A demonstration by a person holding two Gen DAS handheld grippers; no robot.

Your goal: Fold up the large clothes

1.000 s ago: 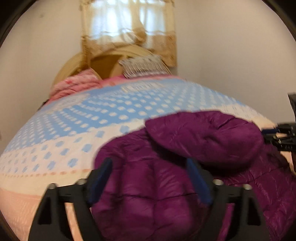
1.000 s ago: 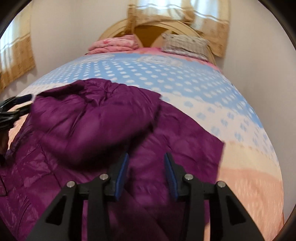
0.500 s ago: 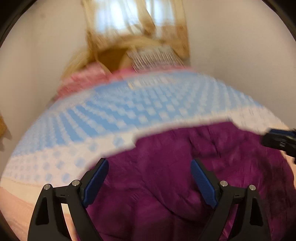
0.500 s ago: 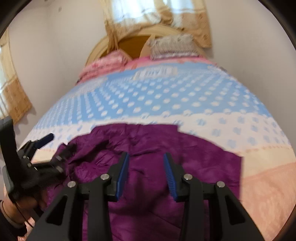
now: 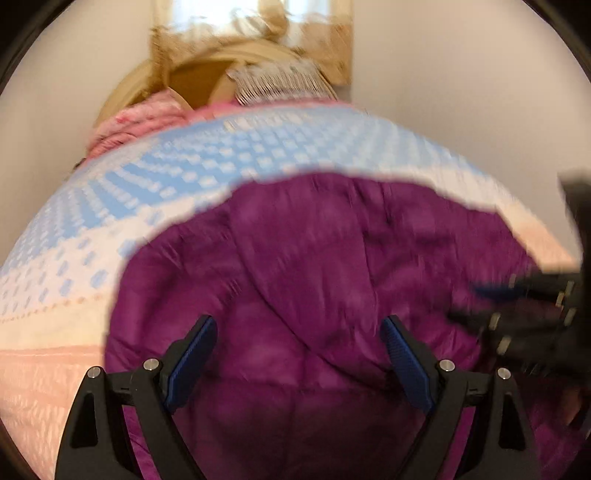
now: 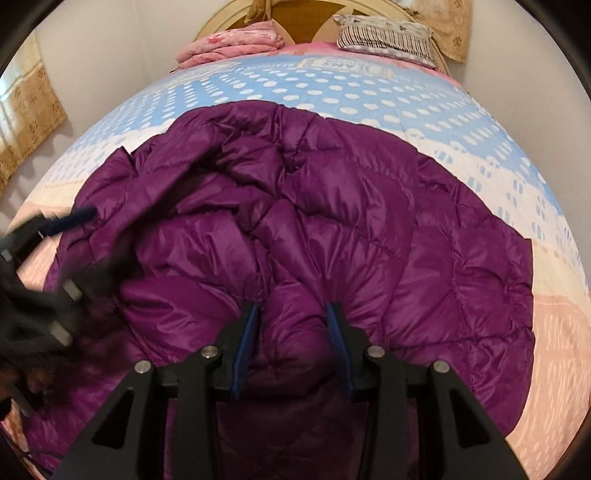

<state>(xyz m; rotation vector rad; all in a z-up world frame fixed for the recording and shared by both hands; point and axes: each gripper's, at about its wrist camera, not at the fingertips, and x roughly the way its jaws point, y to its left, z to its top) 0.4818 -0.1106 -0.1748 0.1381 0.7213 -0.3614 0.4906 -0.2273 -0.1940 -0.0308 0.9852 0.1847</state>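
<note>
**Purple jacket mid-fold on bed, right claw pinching, left claw free**

Bed (image 6: 369, 92) fills both views, blue-and-white dotted cover far, pink band near. Purple puffer jacket (image 6: 332, 229) lies across the near half, bunched and puffy, one layer thrown over toward the left. Right claw (image 6: 291, 325) is narrowed onto a ridge of jacket padding, fabric puckered between its jaws, so it looks gripped. Left claw (image 5: 297, 343) is spread wide over the jacket's near part with nothing in it; that view is motion-blurred.

Step in hand, as judged: carry the pinched section across to lay a fold. Do it well by keeping the pinch firm, lifting enough for the slick padding to clear itself, and using the left claw to pin or flatten the lower layer so it doesn't slide.

Around: folded pink blanket (image 6: 236, 42) and striped pillow (image 6: 384, 35) at the headboard (image 6: 295, 11), well apart from the jacket. Curtain (image 6: 26, 110) far left. Nothing blocks the fold except the jacket's own bulk.
</note>
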